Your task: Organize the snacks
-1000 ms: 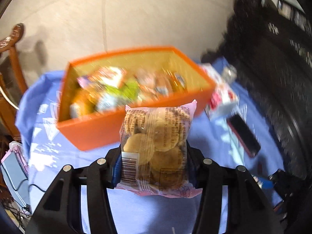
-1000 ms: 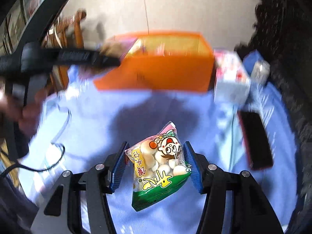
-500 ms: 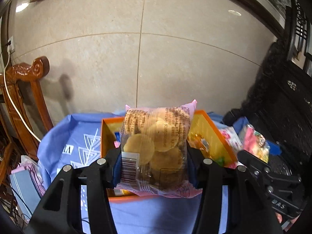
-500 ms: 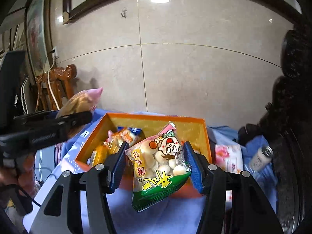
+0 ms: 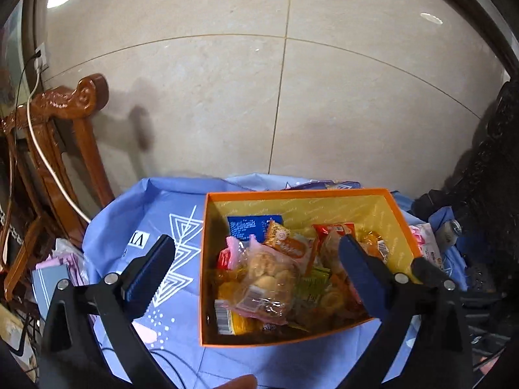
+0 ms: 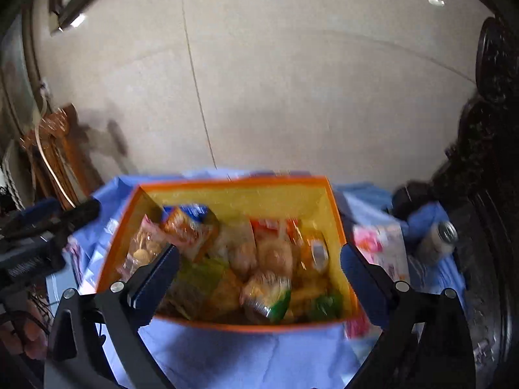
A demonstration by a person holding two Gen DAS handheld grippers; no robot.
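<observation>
An orange box [image 5: 402, 217] with a yellow inside stands on a blue cloth, full of snack packs. The pink-edged biscuit pack [image 5: 266, 278] lies in its left half. My left gripper [image 5: 256, 269] is open and empty above the box's left side. In the right wrist view the same box [image 6: 334, 207] shows, with the green and white ball-snack pack [image 6: 266, 298] lying near its front wall and the biscuit pack [image 6: 142, 253] at its left. My right gripper [image 6: 256, 275] is open and empty above the box's front.
A carved wooden chair [image 5: 65, 123] with a white cable stands at the left by the tiled wall. A pink pack [image 6: 382, 246] and a small can [image 6: 438, 240] lie right of the box. Dark carved furniture [image 5: 489, 168] lines the right side.
Both grippers have opened and let go of their packs. The biscuit pack and the ball-snack pack now lie in the box. Both grippers tilted down over the box.
</observation>
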